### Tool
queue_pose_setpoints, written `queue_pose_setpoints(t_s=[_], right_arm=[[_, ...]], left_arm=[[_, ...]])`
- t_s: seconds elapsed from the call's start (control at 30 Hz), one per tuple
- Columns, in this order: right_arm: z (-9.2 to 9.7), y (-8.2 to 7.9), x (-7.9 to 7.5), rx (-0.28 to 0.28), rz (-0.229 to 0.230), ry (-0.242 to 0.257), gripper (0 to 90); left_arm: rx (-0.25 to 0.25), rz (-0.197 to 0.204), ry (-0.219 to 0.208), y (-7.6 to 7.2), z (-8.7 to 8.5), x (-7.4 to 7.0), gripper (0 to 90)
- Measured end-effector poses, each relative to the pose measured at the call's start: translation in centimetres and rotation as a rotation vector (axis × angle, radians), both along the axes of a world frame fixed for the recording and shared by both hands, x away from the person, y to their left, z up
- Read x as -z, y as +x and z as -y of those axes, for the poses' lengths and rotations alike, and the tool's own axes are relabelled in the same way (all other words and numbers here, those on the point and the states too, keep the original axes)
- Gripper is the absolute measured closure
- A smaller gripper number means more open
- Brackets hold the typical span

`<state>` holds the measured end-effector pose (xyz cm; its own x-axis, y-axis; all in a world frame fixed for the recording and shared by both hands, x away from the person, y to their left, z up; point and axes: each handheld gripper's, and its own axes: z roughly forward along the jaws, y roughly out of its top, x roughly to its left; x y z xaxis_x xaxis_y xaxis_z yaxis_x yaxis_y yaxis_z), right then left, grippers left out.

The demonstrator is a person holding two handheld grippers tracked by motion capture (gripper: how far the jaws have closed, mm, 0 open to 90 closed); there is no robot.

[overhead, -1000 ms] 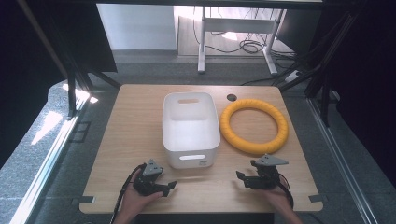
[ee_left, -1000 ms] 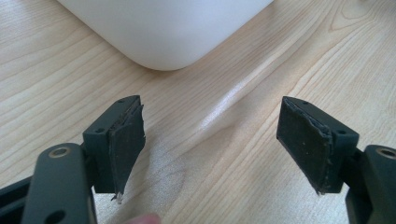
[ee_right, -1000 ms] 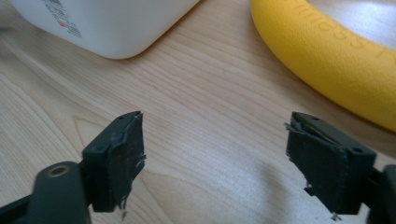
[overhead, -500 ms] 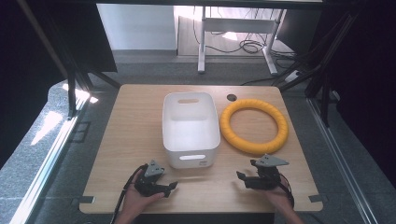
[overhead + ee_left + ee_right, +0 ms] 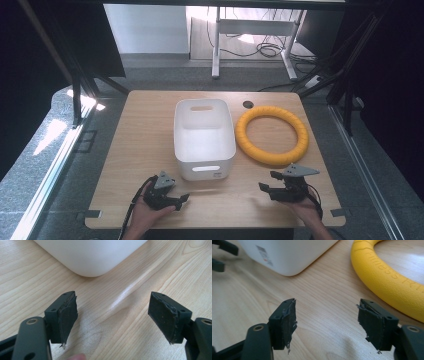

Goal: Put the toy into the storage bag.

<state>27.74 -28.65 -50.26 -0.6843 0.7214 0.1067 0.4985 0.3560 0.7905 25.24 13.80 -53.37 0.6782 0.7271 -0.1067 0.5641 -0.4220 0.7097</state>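
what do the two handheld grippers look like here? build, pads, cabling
Both are black two-jaw units. The left gripper and right gripper each carry a grey three-cornered plate on top and trail a black cable. Jaw pads are dark, flat, frayed at the edges, mounted on black blocks with screw holes. No sleeves visible.

Right gripper [image 5: 327,322]: we see our two black jaws spread wide apart with nothing between them, hanging just above the table [image 5: 327,292].
Pads: worn and frayed at the edges on both jaws.
White bin [image 5: 287,255]: our landmark, up and left of the jaws, its rounded corner toward us, a small label on its side.
Yellow ring [image 5: 387,282]: right of the bin, flat on the table, with raised lettering.
Other gripper [image 5: 223,255]: left of the bin, we glimpse dark jaw tips.
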Motion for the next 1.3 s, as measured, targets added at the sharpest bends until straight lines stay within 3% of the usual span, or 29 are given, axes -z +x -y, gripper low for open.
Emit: queue_pose_setpoints(t_s=[0.27,0.4,0.57,1.1,1.3], right_arm=[[1.2,0.3,-1.8,-0.047,0.013,-0.022,31.0],[1.6,0.9,-3.3,-0.065,0.013,-0.036,31.2],[1.6,1.8,-5.4,-0.087,0.025,-0.065,32.2],[1.2,6.2,-7.3,-0.155,-0.02,-0.19,32.2],[0.6,6.9,-7.8,-0.18,-0.029,-0.223,32.9]], left_arm=[[-0.011,0.011,-0.017,-0.1,-0.2,-0.6,23.7],[-0.014,0.009,-0.038,-0.1,-0.5,-0.8,23.7],[-0.005,0.009,-0.032,-0.1,-0.3,-0.7,23.7],[-0.007,-0.003,-0.019,0.0,-0.2,-0.2,23.8],[-0.006,-0.002,-0.022,0.1,-0.2,-0.1,23.8]])
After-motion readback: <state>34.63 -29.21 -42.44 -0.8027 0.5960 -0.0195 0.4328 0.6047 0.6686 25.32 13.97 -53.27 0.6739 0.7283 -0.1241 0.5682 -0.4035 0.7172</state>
